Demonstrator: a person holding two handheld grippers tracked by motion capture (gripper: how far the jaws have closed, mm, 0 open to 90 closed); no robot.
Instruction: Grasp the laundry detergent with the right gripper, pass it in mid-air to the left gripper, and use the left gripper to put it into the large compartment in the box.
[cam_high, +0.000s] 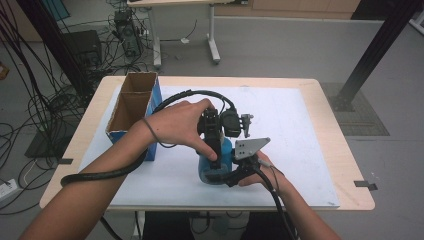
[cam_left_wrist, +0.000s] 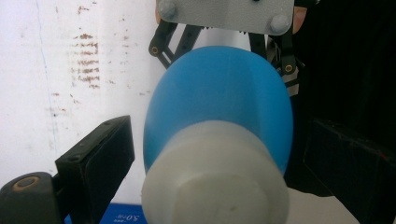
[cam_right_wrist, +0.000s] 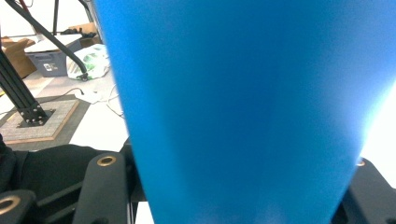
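Observation:
A blue bottle (cam_high: 221, 161) with a pale cap (cam_left_wrist: 215, 186) stands on the white mat (cam_high: 300, 135) near the table's front edge. My right gripper (cam_high: 234, 172), with its grey plate (cam_high: 250, 147) on top, comes in from the front right and is shut on the bottle's body (cam_right_wrist: 243, 102); a black jaw sits at each side of it (cam_right_wrist: 238, 186). From above, my left gripper (cam_high: 215, 150) points down over the bottle. Its jaws straddle the cap (cam_left_wrist: 219, 140) and are open. A strip of mat shows between the left pad (cam_left_wrist: 100, 154) and the bottle. The right gripper's plate (cam_left_wrist: 224, 14) lies beyond the bottle.
An open cardboard box (cam_high: 132, 107) with blue sides stands at the mat's left, close behind the left forearm. A thick black cable (cam_high: 107, 172) trails from the left gripper over the table's left front. The mat's right half is bare. Cables and desk legs (cam_high: 214, 45) lie beyond the table.

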